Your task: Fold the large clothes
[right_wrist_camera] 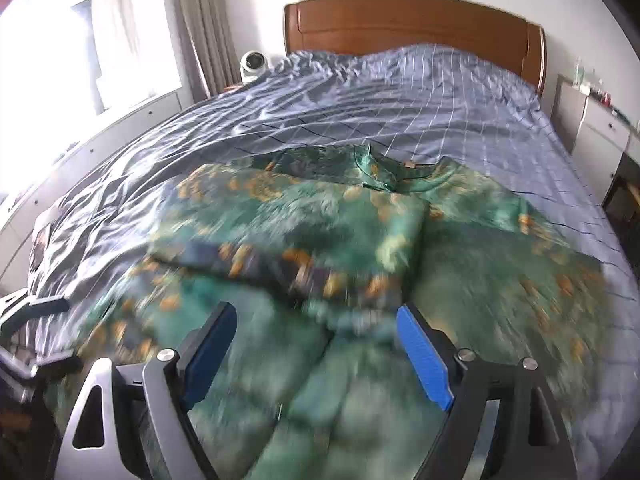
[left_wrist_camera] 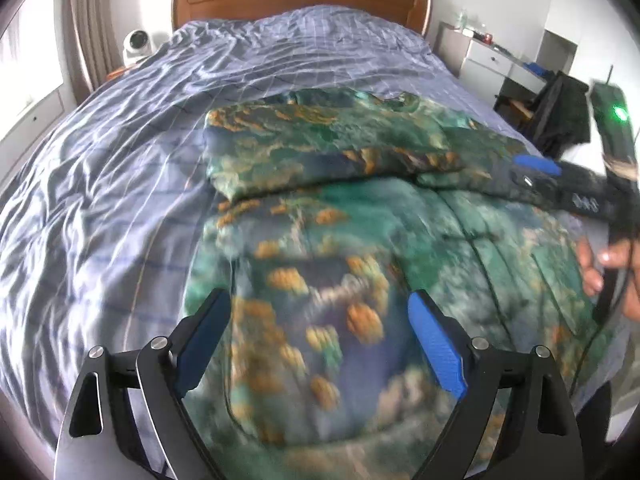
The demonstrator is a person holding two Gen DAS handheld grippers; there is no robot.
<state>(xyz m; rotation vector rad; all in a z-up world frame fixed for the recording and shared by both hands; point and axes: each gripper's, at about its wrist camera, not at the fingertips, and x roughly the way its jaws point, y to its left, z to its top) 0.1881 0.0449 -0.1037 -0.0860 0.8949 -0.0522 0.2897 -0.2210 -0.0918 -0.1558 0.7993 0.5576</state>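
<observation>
Left gripper (left_wrist_camera: 320, 336) wide apart, empty | right gripper (right_wrist_camera: 316, 344) wide apart, empty | green garment (right_wrist_camera: 320, 232) at bed (right_wrist_camera: 440, 104) foot edge | sleeves folded in; body fold left

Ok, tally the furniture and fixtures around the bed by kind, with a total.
Brown wooden headboard: 1
White round camera-like device: 1
White drawer cabinet: 1
Grey curtain: 1
Total: 4
</observation>
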